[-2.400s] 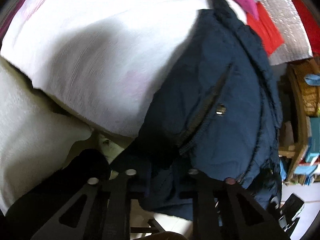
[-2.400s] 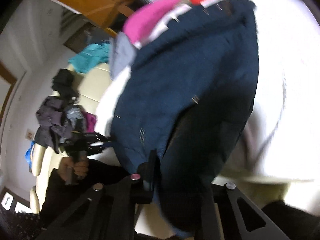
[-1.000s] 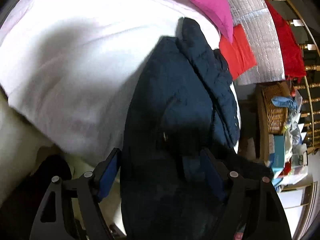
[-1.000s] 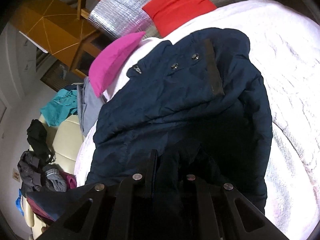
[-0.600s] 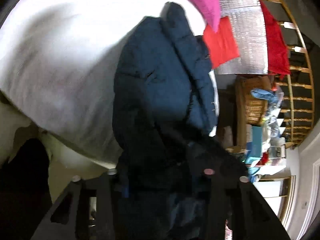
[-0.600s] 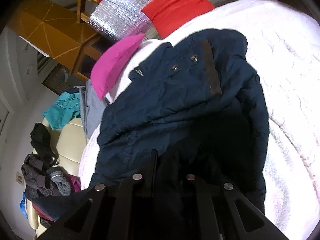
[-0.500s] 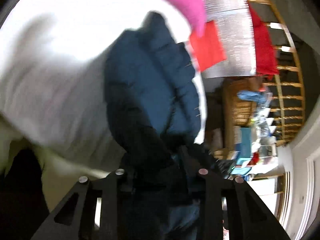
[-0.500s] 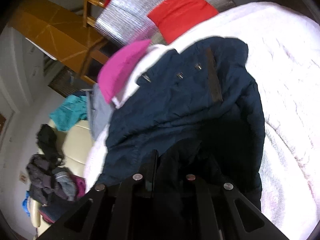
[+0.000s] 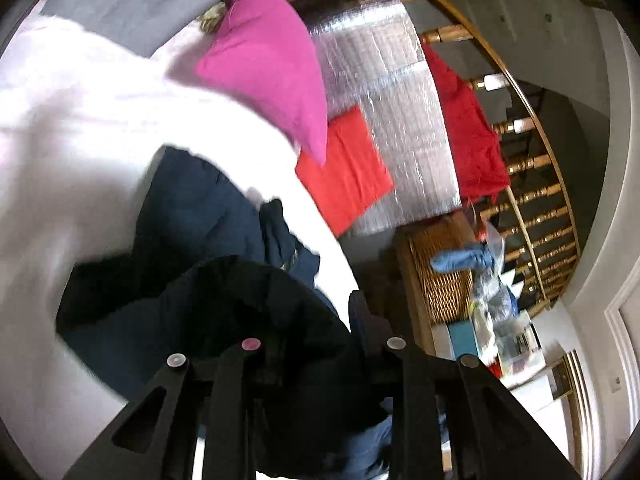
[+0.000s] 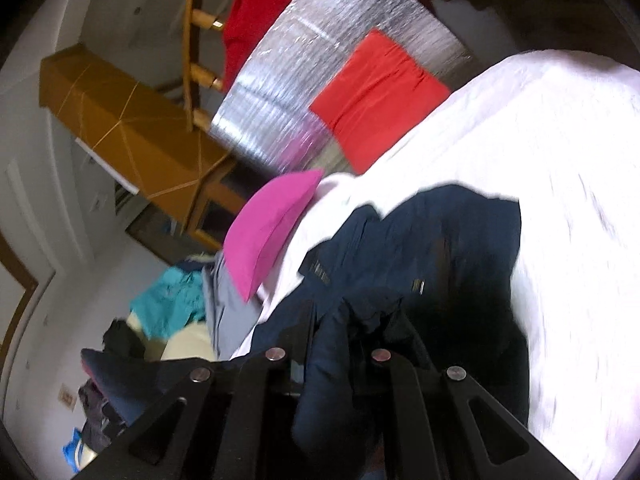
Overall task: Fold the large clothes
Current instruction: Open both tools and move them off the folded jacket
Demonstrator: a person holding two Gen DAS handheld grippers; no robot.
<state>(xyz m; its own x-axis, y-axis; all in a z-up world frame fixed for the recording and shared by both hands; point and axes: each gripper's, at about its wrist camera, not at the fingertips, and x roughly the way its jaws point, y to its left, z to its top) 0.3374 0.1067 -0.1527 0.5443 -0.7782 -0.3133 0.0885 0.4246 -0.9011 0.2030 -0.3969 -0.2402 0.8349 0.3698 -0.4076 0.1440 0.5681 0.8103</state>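
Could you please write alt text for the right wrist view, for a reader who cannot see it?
The right claw grips a bunched fold of a navy padded jacket that lies crumpled on a white bed cover. A pink cushion sits at the bed's edge, with a red cushion against a silver foil panel behind.

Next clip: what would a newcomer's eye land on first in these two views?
The navy jacket, bunched on the white bedspread, with folds of it clamped in both the left gripper and the right gripper. Then the bright magenta pillow at the head of the bed, and the red cloth against silver foil sheeting beside it.
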